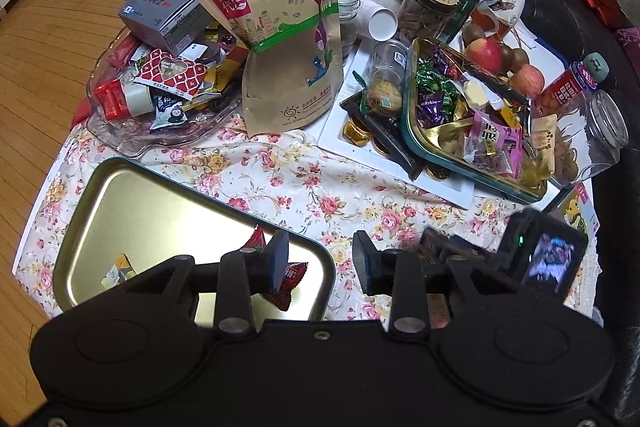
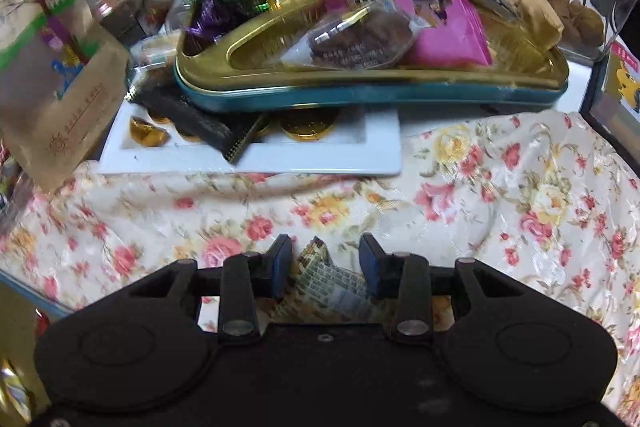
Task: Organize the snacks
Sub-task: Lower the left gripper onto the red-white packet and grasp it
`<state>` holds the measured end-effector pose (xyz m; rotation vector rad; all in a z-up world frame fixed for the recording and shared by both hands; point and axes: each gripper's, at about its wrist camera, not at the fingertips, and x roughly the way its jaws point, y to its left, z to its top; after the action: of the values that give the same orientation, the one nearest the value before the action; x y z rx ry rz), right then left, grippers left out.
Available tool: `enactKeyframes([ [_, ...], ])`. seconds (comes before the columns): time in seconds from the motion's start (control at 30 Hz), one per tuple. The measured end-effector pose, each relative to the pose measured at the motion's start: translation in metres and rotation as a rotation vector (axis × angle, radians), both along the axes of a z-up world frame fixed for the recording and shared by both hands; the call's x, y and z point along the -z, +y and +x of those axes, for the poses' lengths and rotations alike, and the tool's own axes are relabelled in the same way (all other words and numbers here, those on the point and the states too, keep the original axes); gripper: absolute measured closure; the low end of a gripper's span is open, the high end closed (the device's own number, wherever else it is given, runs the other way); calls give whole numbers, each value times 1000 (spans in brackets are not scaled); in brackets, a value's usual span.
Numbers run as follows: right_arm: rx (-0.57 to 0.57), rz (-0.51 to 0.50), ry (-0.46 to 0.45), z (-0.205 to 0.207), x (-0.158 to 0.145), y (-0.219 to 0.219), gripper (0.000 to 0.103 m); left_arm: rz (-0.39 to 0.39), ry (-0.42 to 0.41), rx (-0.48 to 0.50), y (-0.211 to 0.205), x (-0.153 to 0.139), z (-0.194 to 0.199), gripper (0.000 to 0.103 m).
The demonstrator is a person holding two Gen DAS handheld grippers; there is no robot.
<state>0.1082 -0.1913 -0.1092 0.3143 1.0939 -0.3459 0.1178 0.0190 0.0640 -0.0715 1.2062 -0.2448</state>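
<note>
Left gripper (image 1: 322,259) hovers low in the frame over the near corner of the gold tin tray (image 1: 132,211), jaws part open with nothing between them. A red candy (image 1: 290,281) lies in the tray just behind the left pad, not pinched, and a yellow-wrapped sweet (image 1: 116,271) sits further left on the tray floor. This looks like the sorting tray, kept close so drops are short.

In the right wrist view, the right gripper (image 2: 324,263) is narrowly parted with a gold-patterned wrapped snack (image 2: 332,283) between the pads. Whether they actually press on it, I cannot tell; the picture is smeared. It hangs above the floral tablecloth (image 2: 480,187).

Across the top of that view sits the heaped teal-rimmed tin (image 2: 360,95), resting on a white tray (image 2: 260,163) of gold coins. That is probably the supply pile. My guess: the snack is headed to the gold tray.
</note>
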Motion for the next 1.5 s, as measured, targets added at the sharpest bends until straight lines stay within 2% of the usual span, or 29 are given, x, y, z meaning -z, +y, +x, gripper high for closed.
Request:
enactKeyframes([
  [0.17,-97,-55,58,-36,0,-4,66,1,18,44,-9,5,-7,59],
  [0.27,-102,-53,72,-63,-4,-16,65,3,49,102,-19,14,-16,59],
  [0.33,-84,-49,59,-78,-11,-25,65,17,68,149,-28,22,-25,59],
  [0.4,-53,-43,1,-96,-26,-35,65,32,80,188,-34,30,-34,59],
  [0.6,55,84,-170,-151,-81,-53,65,108,100,320,-52,58,-65,59],
  [0.73,122,174,-203,-183,-96,-55,65,173,108,441,-62,76,-88,59],
  [0.87,158,231,-205,-200,-93,-58,64,280,76,536,-71,93,-114,59],
  [1.03,196,281,-169,-203,-84,-64,63,361,109,642,-81,118,-132,59],
  [1.13,220,343,-183,-205,-86,-70,63,409,115,651,-86,131,-135,59],
  [1.27,192,321,-217,-206,-95,-66,63,452,117,625,-96,143,-130,59],
  [1.5,151,348,-257,-212,-107,-62,63,405,145,567,-128,153,-113,59],
])
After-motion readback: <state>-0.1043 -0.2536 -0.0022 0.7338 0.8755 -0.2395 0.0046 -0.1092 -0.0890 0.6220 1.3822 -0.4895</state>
